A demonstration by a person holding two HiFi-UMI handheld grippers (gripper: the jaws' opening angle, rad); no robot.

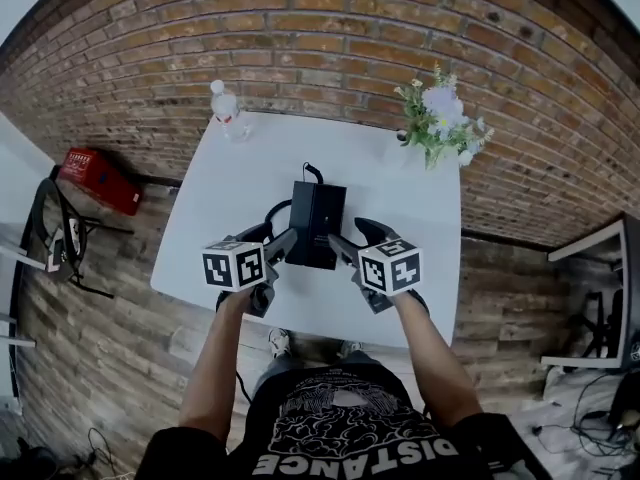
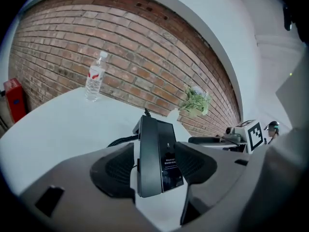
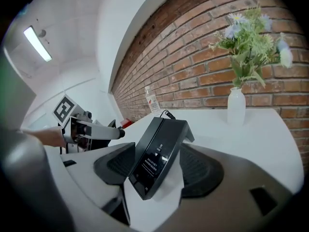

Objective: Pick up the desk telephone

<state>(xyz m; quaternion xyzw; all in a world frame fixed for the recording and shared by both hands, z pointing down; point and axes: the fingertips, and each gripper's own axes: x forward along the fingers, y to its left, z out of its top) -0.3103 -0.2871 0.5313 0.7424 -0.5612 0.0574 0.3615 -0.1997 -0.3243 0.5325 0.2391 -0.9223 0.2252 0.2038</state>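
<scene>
Telephone [image 1: 316,223] at middle of table [image 1: 400,188], just ahead of both tools, long axis running straight away toward brick wall [image 1: 330,48], cord [image 1: 312,171] at far end. Left gripper [image 1: 272,243] off near-left corner, right gripper [image 1: 358,240] off near-right, equally close. Both pairs of jaws spread wide, empty, framing the near end, apparently without contact.

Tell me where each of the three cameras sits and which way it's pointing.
Head view: on the person's head, looking steeply down at the white table and black telephone; both forearms, left gripper and right gripper show.
Left gripper view: rides the left gripper, facing the brick wall; its open fingers frame the telephone.
Right gripper view: rides the right gripper, facing the flowers; its open fingers frame the telephone.
Shared: all show the telephone; each gripper view catches the other gripper.
</scene>
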